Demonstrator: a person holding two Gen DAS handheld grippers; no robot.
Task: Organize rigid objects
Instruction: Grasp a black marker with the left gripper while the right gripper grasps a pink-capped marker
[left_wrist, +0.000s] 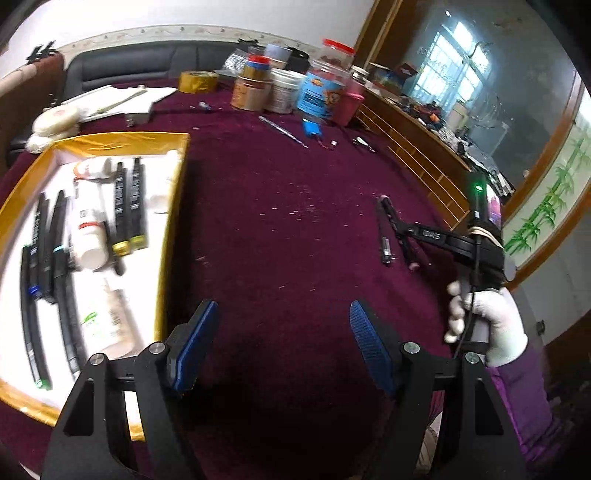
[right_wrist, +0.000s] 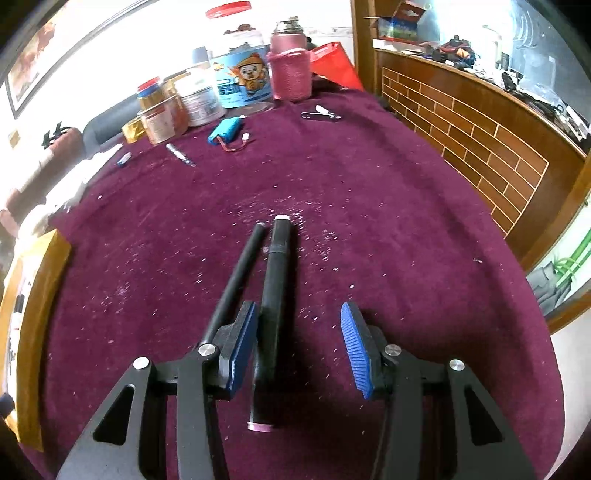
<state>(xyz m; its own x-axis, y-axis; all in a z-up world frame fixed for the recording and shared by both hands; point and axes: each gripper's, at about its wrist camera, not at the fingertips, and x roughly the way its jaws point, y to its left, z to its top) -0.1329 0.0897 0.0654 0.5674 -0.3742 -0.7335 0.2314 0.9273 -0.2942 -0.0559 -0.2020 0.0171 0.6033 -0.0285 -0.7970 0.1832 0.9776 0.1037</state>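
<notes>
Blue ribbed pads face each other across a wide gap on the right gripper (right_wrist: 299, 347), jaws spread and gripping nothing. A black marker (right_wrist: 273, 317) with a pink end lies on the maroon tablecloth (right_wrist: 406, 221) between them, close beside the left pad; contact cannot be told. A thinner black pen (right_wrist: 238, 275) lies just left of it, outside the jaws. The left gripper (left_wrist: 284, 345) hangs spread and empty over bare cloth, just right of the gold-rimmed tray (left_wrist: 171, 206) holding markers and white bottles. Beyond lie a blue battery pack (right_wrist: 224, 132) and a nail clipper (right_wrist: 320, 115). Farthest stand jars and a pink-sleeved flask (right_wrist: 290, 64).
</notes>
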